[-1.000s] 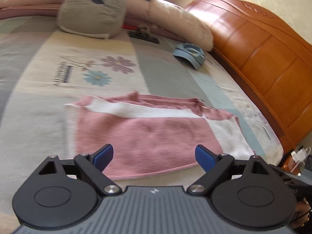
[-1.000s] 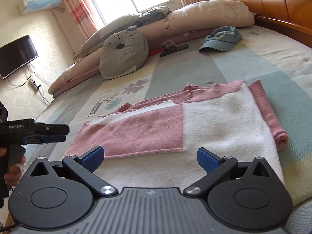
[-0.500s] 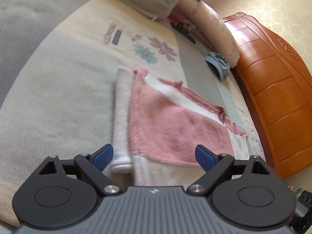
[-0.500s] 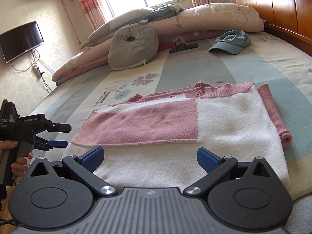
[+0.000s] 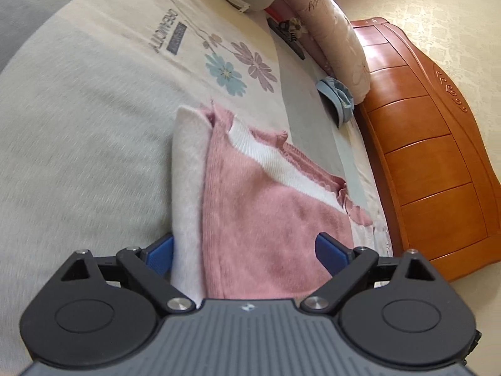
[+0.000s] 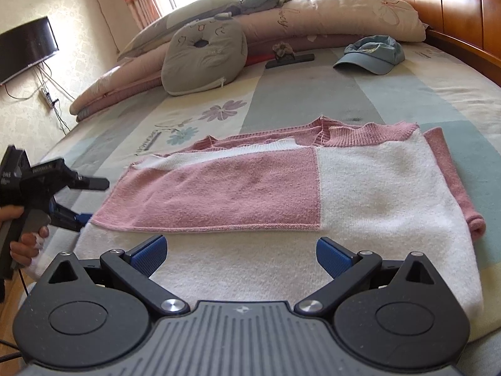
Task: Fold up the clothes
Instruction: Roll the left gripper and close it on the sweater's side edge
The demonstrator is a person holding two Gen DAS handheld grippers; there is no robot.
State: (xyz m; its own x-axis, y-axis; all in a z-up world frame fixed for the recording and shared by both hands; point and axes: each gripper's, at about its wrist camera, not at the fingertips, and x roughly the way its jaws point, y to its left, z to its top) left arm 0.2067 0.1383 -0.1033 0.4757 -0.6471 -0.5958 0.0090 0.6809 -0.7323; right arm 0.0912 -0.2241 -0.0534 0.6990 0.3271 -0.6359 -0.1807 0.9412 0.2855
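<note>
1. Left gripper (image 5: 244, 252): jaws stood wide apart, grasping nothing. It was set at the near side edge of the sweater (image 5: 269, 219), whose white border ran in between its blue pads (image 5: 161, 255). From the right wrist view the same tool (image 6: 67, 200) showed at the garment's left end, held in a hand (image 6: 23, 244).
2. Right gripper (image 6: 239, 255): jaws likewise spread, released, directly over the sweater's near white hem.
3. Sweater (image 6: 281, 194): lay flat on the bed (image 6: 313, 94) ahead of both tools, a pink sleeve panel turned in across the white body and a second pink sleeve rolled along the far right edge.
4. Step in hand, as judged: with the sleeves lying inward, both tools appeared placed to take hold for a further fold. Whether the left pads already touched the cloth could not be told through motion blur.
5. Next move, as judged: closing on the full thickness at each edge, then lifting both ends evenly so that the layers do not slip.
6. Materials: soft fuzzy knit, ribbed pink collar, limp and thick; the pads hard and finely textured.
7. Beyond the tools: a grey round cushion (image 6: 203, 56) and a blue cap (image 6: 372, 54).
</note>
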